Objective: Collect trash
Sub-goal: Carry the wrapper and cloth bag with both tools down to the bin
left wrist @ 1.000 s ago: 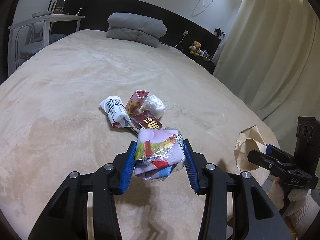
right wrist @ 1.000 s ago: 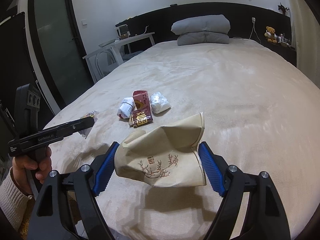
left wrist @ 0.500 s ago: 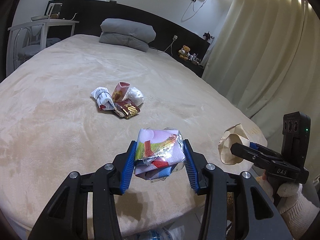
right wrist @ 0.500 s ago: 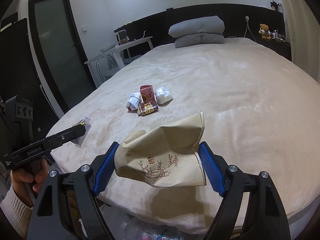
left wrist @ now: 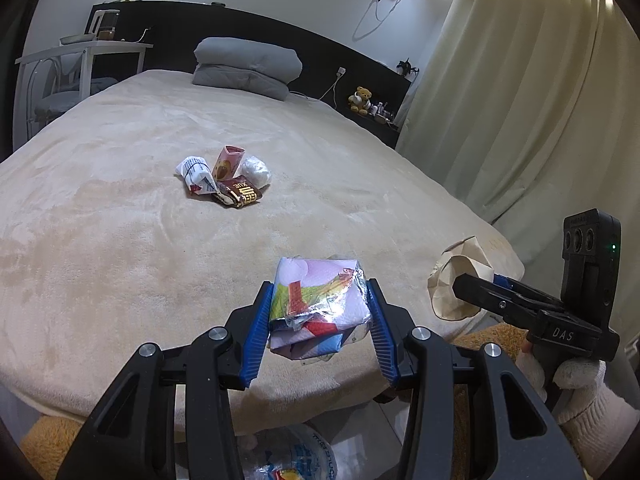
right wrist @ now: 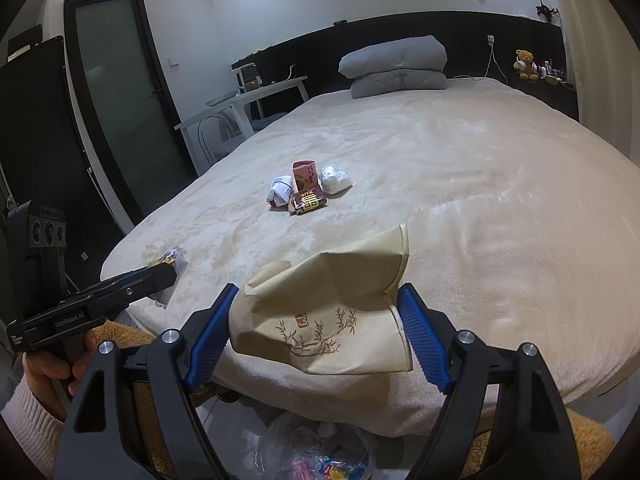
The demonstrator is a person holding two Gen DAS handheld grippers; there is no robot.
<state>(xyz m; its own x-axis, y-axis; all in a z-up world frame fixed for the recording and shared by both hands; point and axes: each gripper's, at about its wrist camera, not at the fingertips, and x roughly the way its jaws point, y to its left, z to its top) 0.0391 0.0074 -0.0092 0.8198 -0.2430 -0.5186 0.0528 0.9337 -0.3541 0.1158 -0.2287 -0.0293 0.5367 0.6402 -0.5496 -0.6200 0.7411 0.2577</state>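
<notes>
My left gripper [left wrist: 318,320] is shut on a crumpled colourful foil wrapper [left wrist: 316,308], held above the bed's near edge. My right gripper [right wrist: 314,330] is shut on a squashed beige paper cup [right wrist: 324,304] with a bamboo print, also over the near edge. The cup [left wrist: 460,280] and right gripper show at the right of the left wrist view; the left gripper [right wrist: 170,270] and its wrapper [right wrist: 172,268] show at the left of the right wrist view. Several more pieces of trash [left wrist: 226,178] lie in a small heap mid-bed [right wrist: 308,190].
A clear bag with trash [right wrist: 320,452] sits on the floor below the bed's edge, also seen as a bag [left wrist: 296,456] under the left gripper. Grey folded bedding [left wrist: 246,66] lies at the head of the beige bed [left wrist: 120,220]. Curtains [left wrist: 520,100] hang on the right; a white table [right wrist: 244,100] stands left.
Both grippers have drawn back from the trash heap toward the bed's near edge, each keeping its load. The floor and the trash bag have come into view below.
</notes>
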